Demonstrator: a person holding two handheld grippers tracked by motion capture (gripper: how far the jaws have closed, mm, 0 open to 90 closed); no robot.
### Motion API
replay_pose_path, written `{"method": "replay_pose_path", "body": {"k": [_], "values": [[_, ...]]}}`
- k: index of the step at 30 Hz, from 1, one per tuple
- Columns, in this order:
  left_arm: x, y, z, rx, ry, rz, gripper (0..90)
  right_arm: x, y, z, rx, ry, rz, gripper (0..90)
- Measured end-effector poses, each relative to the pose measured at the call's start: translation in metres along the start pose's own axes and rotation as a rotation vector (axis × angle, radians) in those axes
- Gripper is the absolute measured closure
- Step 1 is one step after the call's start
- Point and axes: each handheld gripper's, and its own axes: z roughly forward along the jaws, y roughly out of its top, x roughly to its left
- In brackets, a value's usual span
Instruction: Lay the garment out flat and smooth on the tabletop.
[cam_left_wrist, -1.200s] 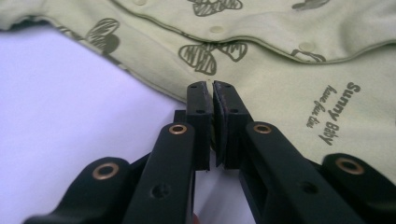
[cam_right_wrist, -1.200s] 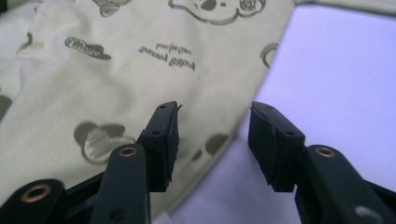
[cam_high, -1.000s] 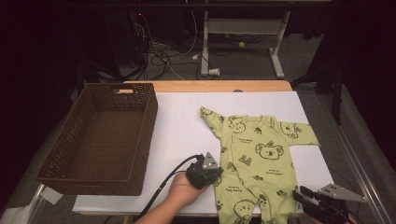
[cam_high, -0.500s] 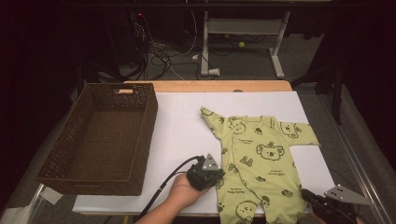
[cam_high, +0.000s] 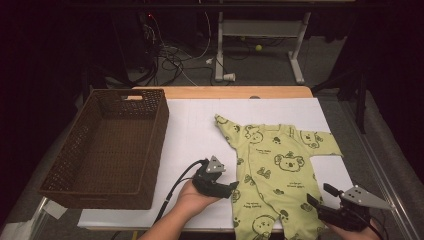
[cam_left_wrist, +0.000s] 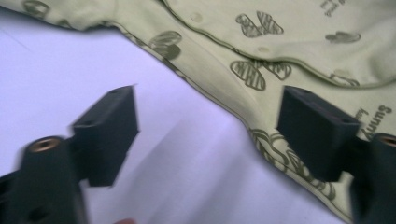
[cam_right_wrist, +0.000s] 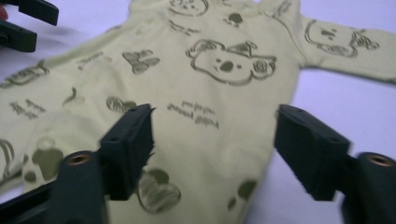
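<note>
Basket left of the left hand-held gripper looks empty; both hand-held grippers, incl. right, just opened wide, holding nothing, at romper edges w/ bare surface beyond.

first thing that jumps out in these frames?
The light-green baby romper with koala prints, spread flat on the white table right of centre. Left of it stands an empty brown wicker basket. At the near edge, the left gripper sits by the romper's side and the right gripper by its legs, both with jaws just opened, pressing on nothing.
</note>
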Motion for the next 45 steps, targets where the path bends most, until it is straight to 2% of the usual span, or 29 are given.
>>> {"method": "replay_pose_path", "body": {"k": [2,4,7,10,14,16,19,23,24,25,30,33,35,40,45], "values": [[0.004,0.000,-0.002,-0.003,-0.004,-0.018,8.1,0.000,0.004,0.006,-0.016,0.018,-0.006,14.8],[0.008,0.000,-0.003,0.005,-0.010,-0.036,0.1,-0.003,0.007,0.013,-0.007,0.028,-0.005,9.4],[0.014,0.000,-0.005,-0.009,-0.001,-0.049,0.0,-0.007,0.013,0.023,-0.013,0.023,0.007,0.3],[0.019,0.000,-0.007,-0.016,0.004,-0.048,0.0,-0.010,0.020,0.031,-0.010,-0.006,-0.017,0.2],[0.022,0.001,-0.010,-0.047,0.021,-0.058,0.0,-0.014,0.033,0.041,-0.005,-0.005,-0.026,0.2],[0.026,0.001,-0.010,-0.074,0.026,-0.081,0.0,-0.016,0.036,0.045,-0.011,0.001,-0.026,0.2],[0.034,0.003,-0.006,-0.089,0.029,-0.112,0.5,-0.014,0.033,0.045,-0.035,0.011,-0.047,0.2],[0.041,0.003,-0.002,-0.078,0.040,-0.137,0.4,-0.012,0.028,0.042,-0.035,0.037,-0.054,0.2],[0.042,0.005,-0.001,-0.063,0.058,-0.149,0.4,-0.011,0.026,0.040,-0.038,0.039,-0.054,0.2],[0.043,0.006,-0.001,-0.052,0.071,-0.149,0.3,-0.012,0.025,0.039,-0.038,0.040,-0.057,0.2],[0.048,0.019,-0.001,-0.073,0.077,-0.171,0.0,-0.015,0.021,0.033,-0.047,0.028,-0.050,0.2],[0.051,0.027,-0.001,-0.080,0.086,-0.169,0.0,-0.016,0.021,0.032,-0.048,0.020,-0.045,0.3],[0.053,0.033,0.000,-0.068,0.097,-0.161,0.0,-0.016,0.020,0.031,-0.048,0.020,-0.051,0.2],[0.066,0.049,0.009,-0.066,0.126,-0.176,1.8,-0.016,0.019,0.030,-0.047,0.019,-0.047,0.2],[0.082,0.063,0.026,-0.071,0.141,-0.167,4.5,-0.017,0.018,0.029,-0.047,0.024,-0.039,0.2]]}}
